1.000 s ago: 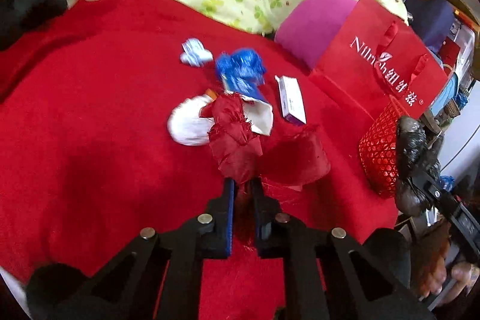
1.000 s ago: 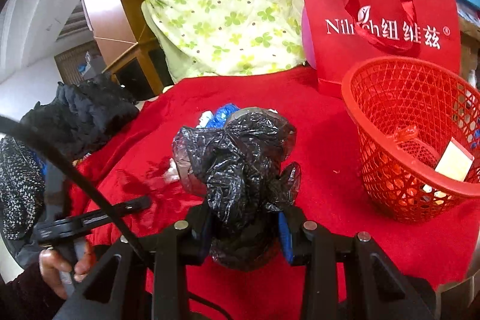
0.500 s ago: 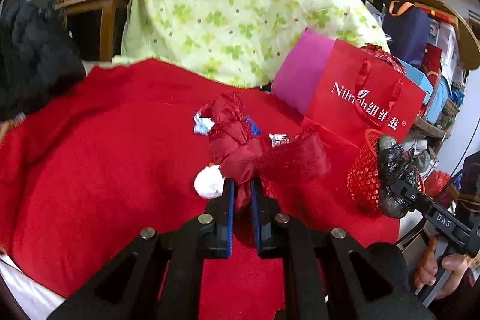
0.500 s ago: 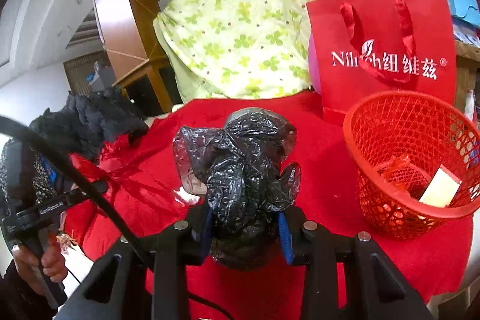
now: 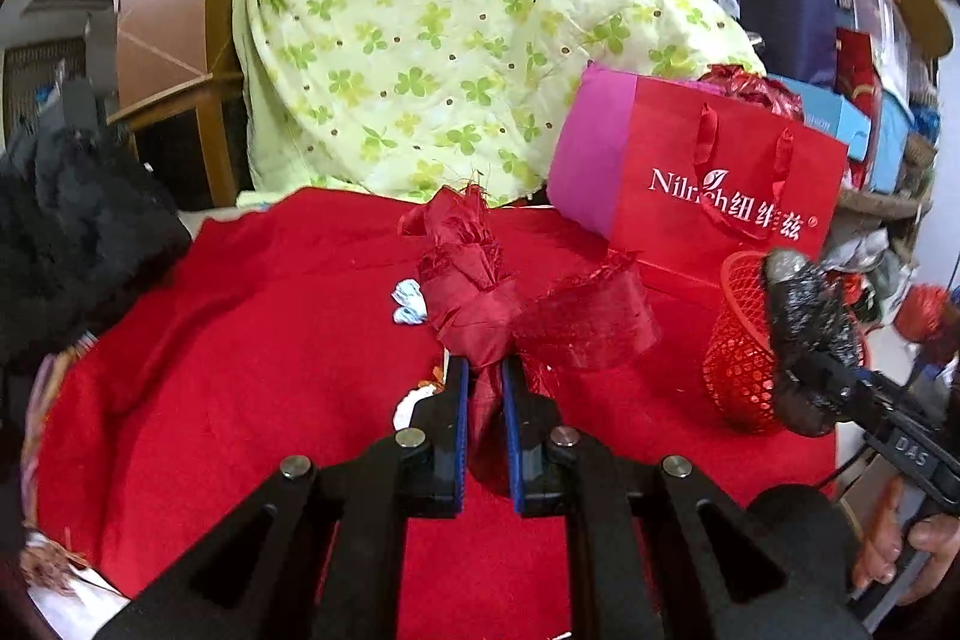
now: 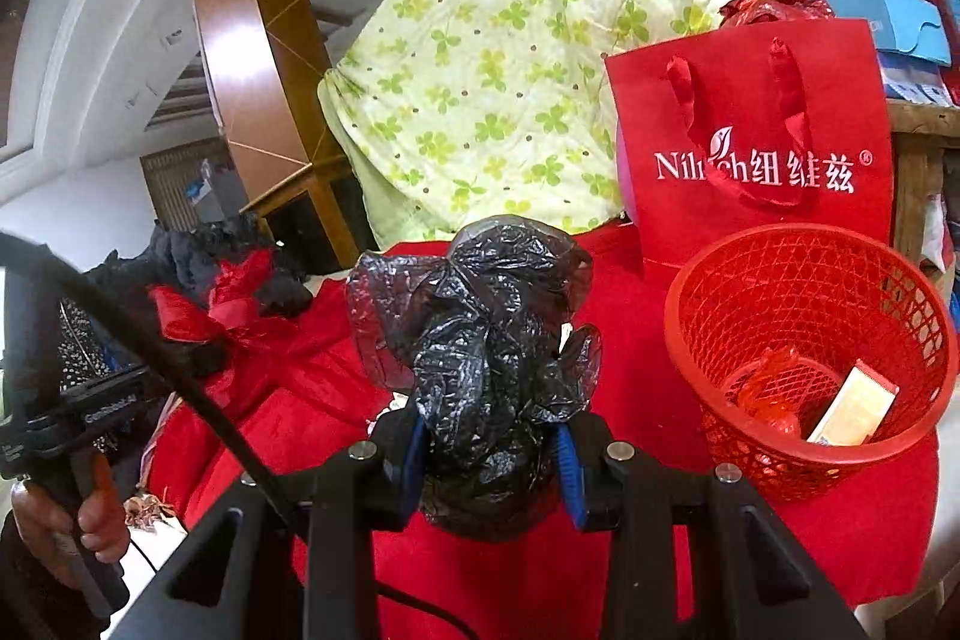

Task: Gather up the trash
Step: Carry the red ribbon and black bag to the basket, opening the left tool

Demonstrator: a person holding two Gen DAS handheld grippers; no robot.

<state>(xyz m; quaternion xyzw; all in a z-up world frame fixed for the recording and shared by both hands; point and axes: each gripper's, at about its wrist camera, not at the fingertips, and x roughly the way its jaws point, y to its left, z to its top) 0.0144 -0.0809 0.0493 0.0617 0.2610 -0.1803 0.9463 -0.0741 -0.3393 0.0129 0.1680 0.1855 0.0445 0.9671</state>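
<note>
My left gripper [image 5: 483, 382] is shut on a crumpled red cloth ribbon [image 5: 474, 280] and holds it above the red-covered table [image 5: 240, 340]. My right gripper [image 6: 489, 436] is shut on a crumpled black plastic bag [image 6: 480, 316], held left of the red mesh basket [image 6: 804, 340]. The basket holds a red wrapper [image 6: 774, 394] and a small cream box [image 6: 852, 406]. In the left wrist view the basket [image 5: 741, 376] stands at the table's right edge with the black bag [image 5: 804, 316] just in front of it. A small blue-white wrapper [image 5: 408, 301] lies on the table.
A red paper gift bag [image 5: 720, 196] and a pink cushion [image 5: 588, 160] stand behind the basket. A green clover-print quilt [image 5: 432, 40] is draped at the back. Dark clothing [image 5: 72, 220] lies at the table's left. A white scrap [image 5: 408, 403] shows beside the left fingers.
My left gripper has lifted the red ribbon up off the table and tilted level; the other trash has dropped below the view. My right gripper with the black bag has risen beside the basket.
</note>
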